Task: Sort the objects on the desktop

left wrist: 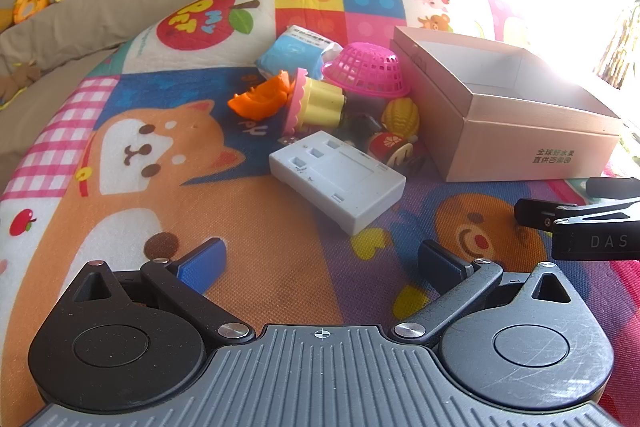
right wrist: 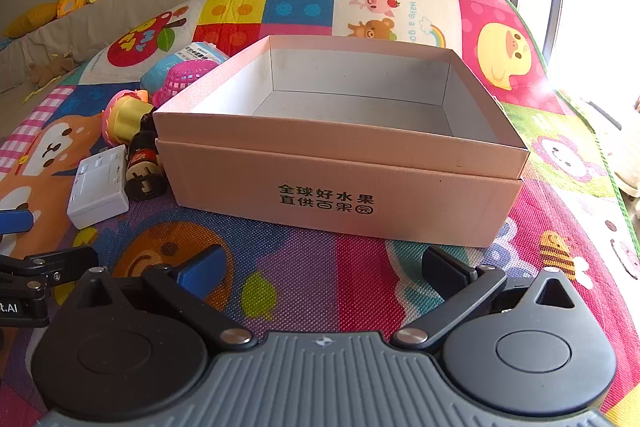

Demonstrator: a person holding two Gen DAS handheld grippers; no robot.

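Overall, small plastic toys [left wrist: 320, 95] lie heaped beside an open pink box [right wrist: 344, 183].

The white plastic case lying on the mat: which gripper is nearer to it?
Left. The left gripper faces the white plastic case just ahead; the right gripper sits off beside it, facing the cardboard box.

Desktop items clustered left of open box; nothing in box.
Pink cardboard box [right wrist: 340, 187]: upright, open top, printed front, interior bare. White plastic block [left wrist: 336, 181]: flat, nearest the cameras, just left of box. Behind it: yellow/pink cup toy [left wrist: 316, 103] on its side, orange toy [left wrist: 260, 101], pink basket [left wrist: 366, 69] inverted/tilted, blue packet [left wrist: 290, 51], yellow shell toy [left wrist: 400, 115], small dark bottle [right wrist: 144, 163] lying down beside box wall.
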